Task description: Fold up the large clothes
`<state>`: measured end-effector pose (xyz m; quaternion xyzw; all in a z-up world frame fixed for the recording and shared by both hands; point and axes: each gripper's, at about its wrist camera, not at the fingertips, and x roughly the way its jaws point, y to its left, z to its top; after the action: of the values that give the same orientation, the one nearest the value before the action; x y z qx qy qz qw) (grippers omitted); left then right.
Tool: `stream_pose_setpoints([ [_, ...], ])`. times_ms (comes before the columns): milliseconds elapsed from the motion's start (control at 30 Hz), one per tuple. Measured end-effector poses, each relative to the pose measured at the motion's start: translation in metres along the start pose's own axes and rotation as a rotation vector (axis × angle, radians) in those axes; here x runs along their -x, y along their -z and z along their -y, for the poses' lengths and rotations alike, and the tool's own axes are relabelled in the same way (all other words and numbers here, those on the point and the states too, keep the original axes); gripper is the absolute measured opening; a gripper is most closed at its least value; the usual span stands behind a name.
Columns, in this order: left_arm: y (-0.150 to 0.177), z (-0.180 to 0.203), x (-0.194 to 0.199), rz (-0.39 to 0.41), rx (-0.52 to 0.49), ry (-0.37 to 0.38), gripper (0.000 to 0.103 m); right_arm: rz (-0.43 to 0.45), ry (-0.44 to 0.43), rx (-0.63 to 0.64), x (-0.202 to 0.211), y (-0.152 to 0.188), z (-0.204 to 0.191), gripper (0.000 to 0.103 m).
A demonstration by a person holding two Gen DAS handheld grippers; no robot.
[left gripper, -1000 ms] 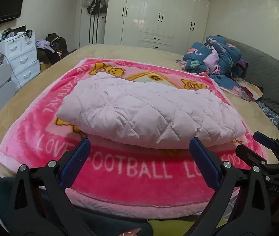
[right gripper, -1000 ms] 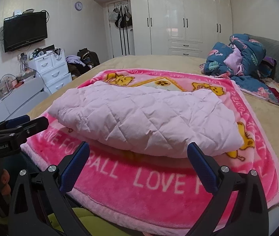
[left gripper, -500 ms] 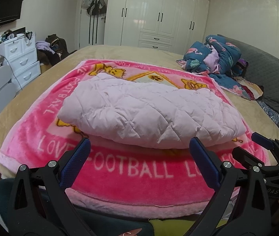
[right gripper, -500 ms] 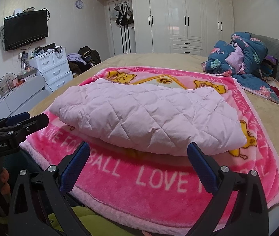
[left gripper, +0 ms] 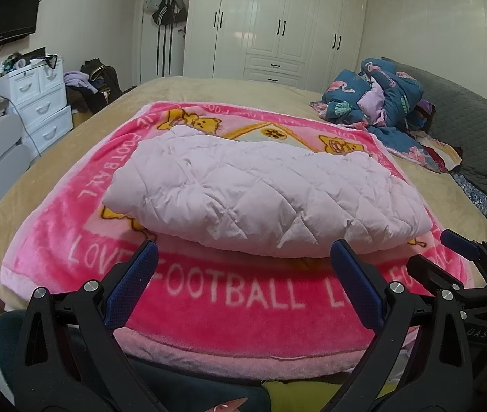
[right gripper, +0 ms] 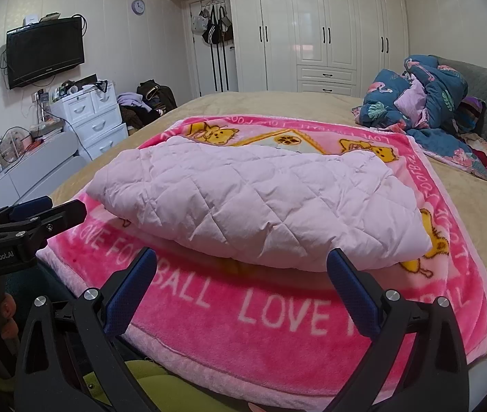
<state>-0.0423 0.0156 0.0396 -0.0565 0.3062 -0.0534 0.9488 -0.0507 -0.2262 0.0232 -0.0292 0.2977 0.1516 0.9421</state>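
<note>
Pink quilted coat point(left gripper: 264, 195) lying folded on blanket point(left gripper: 229, 295), unchanged over the last second. Both hand-held grippers, left point(left gripper: 243, 288) and right point(right gripper: 240, 288), wide open, empty, hanging short of it. Fold probably finished.

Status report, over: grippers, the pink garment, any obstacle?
Left gripper open, empty. Right gripper open, empty. Pink quilted garment lies folded on the pink blanket, untouched. Nothing in the way.
</note>
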Motion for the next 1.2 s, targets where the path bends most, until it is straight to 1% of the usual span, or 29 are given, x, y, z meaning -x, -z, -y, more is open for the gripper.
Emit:
stream_pose_setpoints([
  [1200,0.0049,-0.0069,0.0071,0.001,0.002,-0.008,0.094,0.001,0.008,0.001,0.0020,0.0011,0.0008,0.099],
])
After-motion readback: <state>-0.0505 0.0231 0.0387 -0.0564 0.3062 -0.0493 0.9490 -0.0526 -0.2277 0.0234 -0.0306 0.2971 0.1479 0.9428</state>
